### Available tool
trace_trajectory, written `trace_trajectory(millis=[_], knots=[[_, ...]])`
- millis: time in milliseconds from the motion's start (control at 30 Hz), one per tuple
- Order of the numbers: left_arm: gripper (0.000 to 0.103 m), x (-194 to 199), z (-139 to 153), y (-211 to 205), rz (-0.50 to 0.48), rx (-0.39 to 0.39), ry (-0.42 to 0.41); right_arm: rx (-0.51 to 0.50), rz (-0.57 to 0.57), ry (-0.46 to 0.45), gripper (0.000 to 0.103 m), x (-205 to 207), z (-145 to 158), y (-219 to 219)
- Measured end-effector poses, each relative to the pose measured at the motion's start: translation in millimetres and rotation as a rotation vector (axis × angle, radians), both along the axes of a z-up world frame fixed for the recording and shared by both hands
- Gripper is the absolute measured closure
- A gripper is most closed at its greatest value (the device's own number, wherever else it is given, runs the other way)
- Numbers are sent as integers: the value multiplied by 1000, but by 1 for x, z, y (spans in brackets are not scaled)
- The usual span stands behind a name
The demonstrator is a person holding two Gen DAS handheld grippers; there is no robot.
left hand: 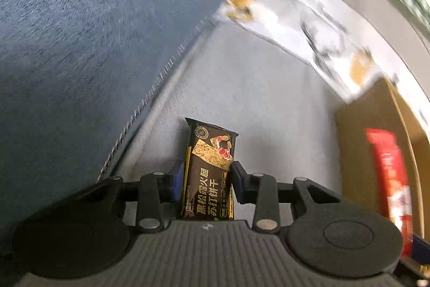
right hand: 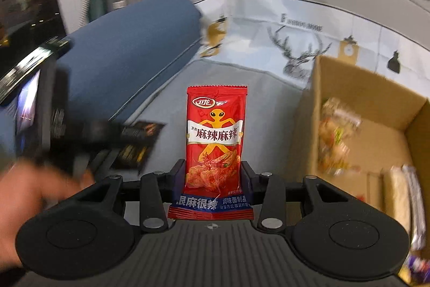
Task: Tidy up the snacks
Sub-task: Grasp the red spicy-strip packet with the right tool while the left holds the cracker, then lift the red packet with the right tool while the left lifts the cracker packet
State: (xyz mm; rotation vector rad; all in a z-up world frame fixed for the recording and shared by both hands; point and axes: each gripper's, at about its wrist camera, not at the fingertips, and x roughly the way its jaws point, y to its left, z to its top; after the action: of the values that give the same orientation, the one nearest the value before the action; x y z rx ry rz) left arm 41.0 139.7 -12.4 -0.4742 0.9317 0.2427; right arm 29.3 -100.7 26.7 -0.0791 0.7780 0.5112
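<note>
Grey sheet (right hand: 166, 114) covers the bed beside a blue cushion (left hand: 80, 45). Cardboard box (right hand: 371, 109) holds snacks at right. Right tool (right hand: 213, 174) clamps a red spicy snack packet (right hand: 215, 136); left tool (left hand: 205, 179) clamps a black cracker packet (left hand: 211, 166), both above the sheet.

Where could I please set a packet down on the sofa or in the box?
The grey sheet is bare between the blue cushion and the cardboard box. Inside the box, the floor near the far wall is bare, while its near corner is crowded with snack packets.
</note>
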Motion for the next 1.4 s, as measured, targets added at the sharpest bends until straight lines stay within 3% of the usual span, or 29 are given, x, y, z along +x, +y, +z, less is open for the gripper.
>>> trace_trajectory(millis=[133, 233, 467, 567, 700, 833, 1100, 1300, 1400], knots=[[63, -18, -3, 2, -113, -89, -1, 10, 30, -7, 59, -28, -7, 4], [63, -27, -3, -2, -171, -117, -9, 8, 30, -6, 59, -43, -32, 8], [64, -17, -10, -17, -203, -99, 22, -34, -23, 47, 59, -36, -70, 4], [58, -10, -13, -29, -246, -68, 45, -32, -40, 75, 56, -31, -78, 0], [51, -9, -14, -36, -275, -28, 52, -21, -12, 65, 42, -33, -77, 5], [48, -8, -15, -37, -280, -19, 58, -20, -4, 65, 36, -33, -80, 9], [39, -5, -15, -50, -336, 50, 72, -42, 1, 74, 36, -30, -85, 10], [35, -4, -16, -61, -368, 103, 81, -42, -6, 64, 54, -32, -84, 7], [35, -4, -16, -66, -372, 120, 85, -36, -8, 55, 57, -34, -83, 6]])
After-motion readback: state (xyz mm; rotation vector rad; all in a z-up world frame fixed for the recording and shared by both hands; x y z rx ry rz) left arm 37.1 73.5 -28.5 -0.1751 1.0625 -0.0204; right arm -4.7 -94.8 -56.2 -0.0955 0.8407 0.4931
